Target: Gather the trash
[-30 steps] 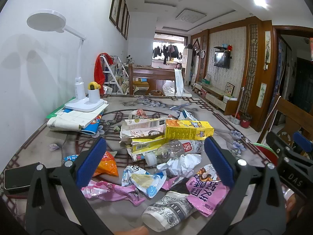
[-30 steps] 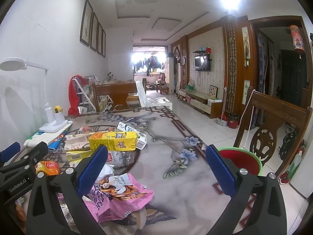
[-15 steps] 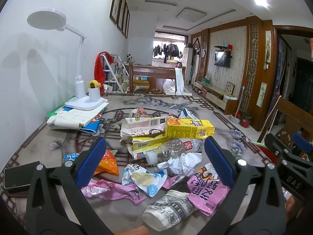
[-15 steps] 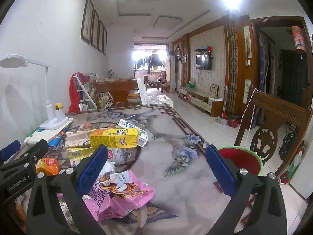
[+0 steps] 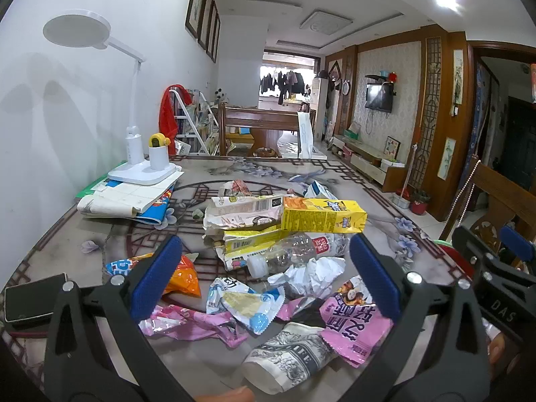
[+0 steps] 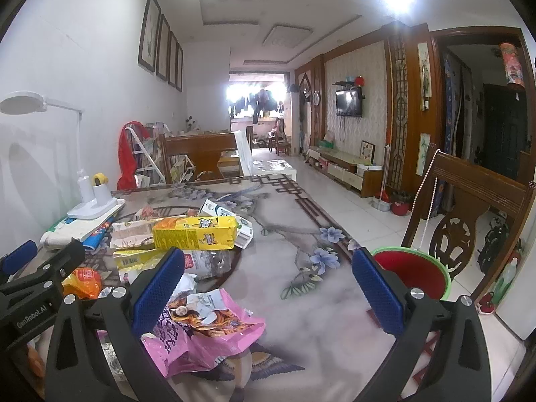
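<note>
Patterned table point(image 5: 338, 174) bearing the scattered trash; red bin point(image 6: 413, 276) with a green rim stands off its edge, just beyond the right finger of the right gripper point(image 6: 268, 283). Ahead of the left gripper point(image 5: 264, 274) and between its two fingers lie, from far to near: a yellow carton point(image 5: 321, 216), a clear plastic bottle point(image 5: 294, 253) lying on its side, crumpled white paper point(image 5: 310, 274), and a blue-and-white wrapper point(image 5: 244, 301). An orange snack bag point(image 5: 182, 276) sits just behind the left finger; a pink snack bag point(image 5: 356, 320) lies under the right finger, touching a patterned paper cup point(image 5: 284, 358) on its side nearest the camera.

Step in hand, as judged: selecting a first piece to pick up; nothing appears collected yet. Good practice would be to take a loose outer piece, such as a wrapper or the pink bag, closing the pads on a raised fold, not on flat film, then carrying it clear of the pile toward the bin.

Pose: both grippers are held low and roughly level over the near table edge, side by side, pointing down the table's length. The fingers of each are spread wide and grasp nothing. In the right view the pink bag lies just beside the left finger point(image 6: 157, 283).
</note>
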A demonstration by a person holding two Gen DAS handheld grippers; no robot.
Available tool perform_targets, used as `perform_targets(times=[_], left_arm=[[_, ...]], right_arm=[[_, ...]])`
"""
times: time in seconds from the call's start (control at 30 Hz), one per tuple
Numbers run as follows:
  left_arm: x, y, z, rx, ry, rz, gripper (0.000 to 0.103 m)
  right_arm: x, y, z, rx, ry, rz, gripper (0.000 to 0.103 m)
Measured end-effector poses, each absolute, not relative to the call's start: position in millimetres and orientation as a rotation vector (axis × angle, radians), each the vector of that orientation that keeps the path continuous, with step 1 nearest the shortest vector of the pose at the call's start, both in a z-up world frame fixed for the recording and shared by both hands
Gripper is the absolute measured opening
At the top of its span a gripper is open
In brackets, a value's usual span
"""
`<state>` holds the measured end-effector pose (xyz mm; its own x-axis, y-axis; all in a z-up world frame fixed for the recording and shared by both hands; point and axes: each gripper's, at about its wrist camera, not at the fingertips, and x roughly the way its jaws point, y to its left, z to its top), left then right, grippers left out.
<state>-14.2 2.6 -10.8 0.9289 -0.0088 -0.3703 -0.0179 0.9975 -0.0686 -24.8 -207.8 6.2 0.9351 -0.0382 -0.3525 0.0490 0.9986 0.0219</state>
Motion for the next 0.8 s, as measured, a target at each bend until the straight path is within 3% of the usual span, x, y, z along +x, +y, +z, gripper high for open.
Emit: perform_targets(times=[0.33, 0.53, 0.8], left_arm=[[13, 58, -39, -0.11, 0.47, 0.085, 0.098], [31, 132, -64, -0.295, 0.584, 0.093, 0.098], [75, 156, -86, -0.303, 0.751, 0.044, 0.098]], right_arm=[[-20, -215, -3, 0.058, 0.402, -0.003, 0.096], [-11, -214, -9, 0.061, 0.433, 0.02, 0.096], [0, -222, -22, 0.113, 0.505, 0.066, 0.096]])
